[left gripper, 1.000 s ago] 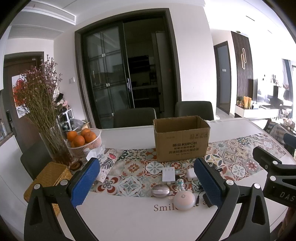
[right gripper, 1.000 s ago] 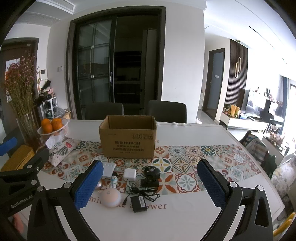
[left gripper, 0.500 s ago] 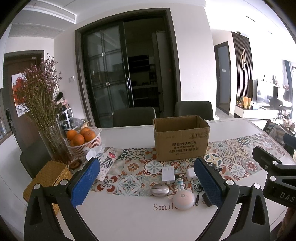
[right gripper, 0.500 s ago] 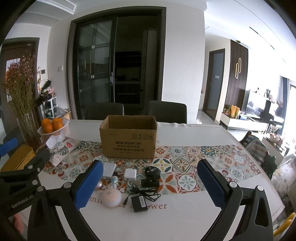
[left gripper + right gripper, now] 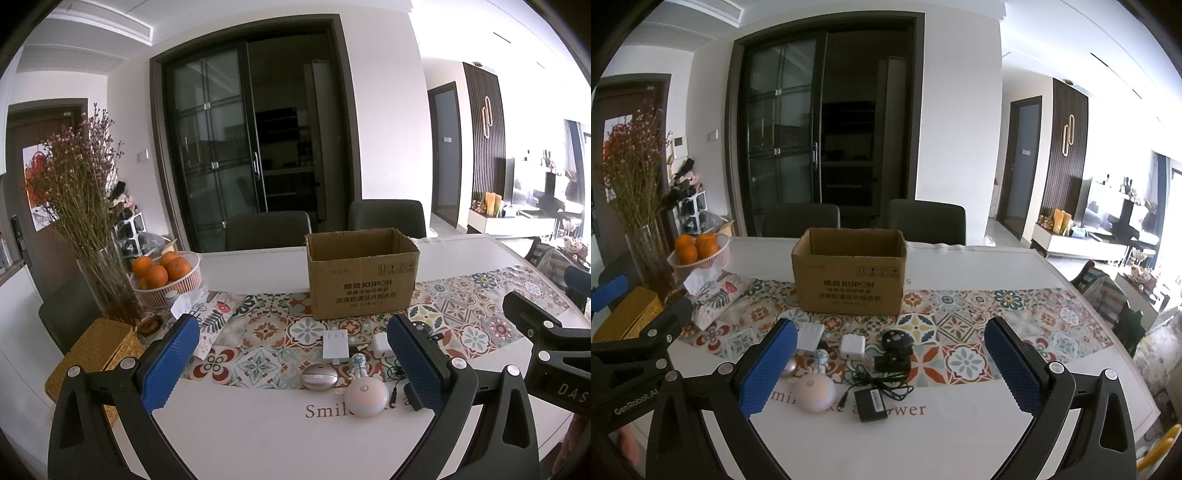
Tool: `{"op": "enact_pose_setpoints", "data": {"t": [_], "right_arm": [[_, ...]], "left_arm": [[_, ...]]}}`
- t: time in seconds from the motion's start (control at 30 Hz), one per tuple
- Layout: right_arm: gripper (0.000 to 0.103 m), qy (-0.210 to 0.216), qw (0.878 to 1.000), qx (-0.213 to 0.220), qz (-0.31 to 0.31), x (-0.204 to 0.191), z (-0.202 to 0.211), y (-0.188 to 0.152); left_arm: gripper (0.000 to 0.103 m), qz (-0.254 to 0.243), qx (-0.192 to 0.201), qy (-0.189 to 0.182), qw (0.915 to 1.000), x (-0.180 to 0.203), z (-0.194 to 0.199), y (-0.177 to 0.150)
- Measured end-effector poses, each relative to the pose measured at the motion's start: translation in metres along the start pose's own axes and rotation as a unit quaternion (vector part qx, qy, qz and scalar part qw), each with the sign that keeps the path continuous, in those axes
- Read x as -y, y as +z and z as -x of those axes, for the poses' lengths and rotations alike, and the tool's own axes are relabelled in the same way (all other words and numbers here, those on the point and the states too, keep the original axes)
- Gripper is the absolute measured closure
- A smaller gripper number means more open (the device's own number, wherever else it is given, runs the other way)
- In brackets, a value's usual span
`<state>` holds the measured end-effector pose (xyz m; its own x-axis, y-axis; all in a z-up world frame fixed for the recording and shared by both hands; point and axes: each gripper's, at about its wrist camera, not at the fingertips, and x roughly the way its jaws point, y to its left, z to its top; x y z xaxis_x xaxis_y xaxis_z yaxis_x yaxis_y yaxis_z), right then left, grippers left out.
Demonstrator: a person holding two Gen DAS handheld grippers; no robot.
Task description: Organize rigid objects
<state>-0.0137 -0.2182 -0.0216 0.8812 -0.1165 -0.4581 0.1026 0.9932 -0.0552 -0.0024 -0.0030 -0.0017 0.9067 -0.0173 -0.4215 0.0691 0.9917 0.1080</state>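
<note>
On the bench [image 5: 960,435], only our right view shows the black adapter [image 5: 870,400] whole. We read "KUPOH" on the cardboard box [image 5: 360,282]; both jaws gape wide, empty.

A white worktop [image 5: 960,435] carries a patterned tile-print runner [image 5: 960,325] across its middle. An open cardboard box [image 5: 849,280] stands on the runner. Near the front edge lie a round pale lamp [image 5: 815,393] and a black adapter [image 5: 870,405] with its cord. At the left sit a fruit basket [image 5: 168,284], a glass vase [image 5: 107,291] and a woven box [image 5: 92,354].
</note>
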Motion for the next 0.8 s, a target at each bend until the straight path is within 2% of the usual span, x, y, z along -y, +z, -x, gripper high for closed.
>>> {"op": "enact_pose_setpoints", "data": {"t": [0.23, 0.37, 0.8], "right_arm": [[0.001, 0.003, 1.0, -0.002, 0.001, -0.003, -0.003, -0.003], [0.001, 0.001, 1.0, -0.012, 0.001, -0.005, -0.008, -0.005], [0.001, 0.001, 0.996, -0.081, -0.024, -0.011, -0.057, -0.026]], "left_arm": [[0.0, 0.006, -0.007, -0.002, 1.0, -0.003, -0.002, -0.004], [0.0, 0.008, -0.024, -0.001, 0.9997, -0.004, -0.01, -0.006], [0.0, 0.003, -0.097, -0.02, 0.9951, -0.008, -0.062, -0.022]]}}
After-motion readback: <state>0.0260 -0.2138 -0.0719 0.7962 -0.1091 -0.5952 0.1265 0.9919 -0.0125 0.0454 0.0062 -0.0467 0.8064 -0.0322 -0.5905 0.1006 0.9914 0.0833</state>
